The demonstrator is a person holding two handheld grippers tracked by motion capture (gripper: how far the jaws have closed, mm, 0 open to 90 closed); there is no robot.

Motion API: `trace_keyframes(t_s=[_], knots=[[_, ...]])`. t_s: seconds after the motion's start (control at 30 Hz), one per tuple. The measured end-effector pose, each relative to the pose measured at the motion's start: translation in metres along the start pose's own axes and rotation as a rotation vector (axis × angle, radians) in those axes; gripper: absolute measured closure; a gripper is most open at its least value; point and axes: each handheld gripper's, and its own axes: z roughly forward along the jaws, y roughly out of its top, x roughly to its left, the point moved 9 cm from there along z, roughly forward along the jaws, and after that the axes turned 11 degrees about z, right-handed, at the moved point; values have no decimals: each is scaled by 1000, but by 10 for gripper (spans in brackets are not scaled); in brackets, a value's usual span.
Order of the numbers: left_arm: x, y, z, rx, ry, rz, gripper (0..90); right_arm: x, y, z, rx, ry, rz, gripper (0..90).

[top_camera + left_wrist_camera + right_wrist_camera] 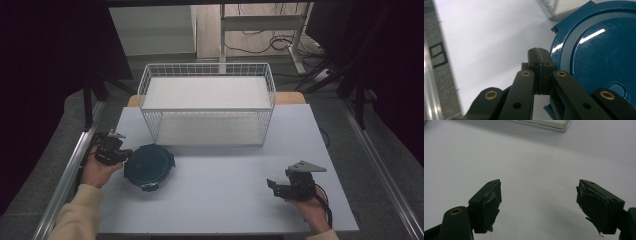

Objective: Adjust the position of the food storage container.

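Observation:
A round dark-blue container with a clip-on lid lies on the white table, towards its left side. My left gripper is at the container's left rim. Its jaws are pressed together with nothing between them, and the tips rest right at the lid's edge. My right gripper is held low over the bare tabletop at the front right. It points left, its jaws are wide apart, and nothing is between its pads.
A white wire two-level rack stands at the back middle of the table, and its lower corner shows in the right gripper view. A metal rail runs along the table's left side. Desk legs and cables are on the floor behind.

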Motion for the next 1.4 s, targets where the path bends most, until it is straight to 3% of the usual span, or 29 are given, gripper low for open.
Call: trace_keyframes(t_s=[0.17,0.67,0.8,0.9,1.4], knots=[[-24,11,4,-21,-22,35,900,1,-1,1,6,1,-4,199],[-116,50,15,-44,-135,202,900,1,-1,0,6,1,-8,204],[-135,58,17,-45,-156,222,900,1,-1,-1,6,0,-11,204],[-145,61,17,-46,-167,227,900,1,-1,-1,7,0,-10,204],[-166,57,12,-61,-185,240,900,2,-1,-2,4,6,-10,204]])
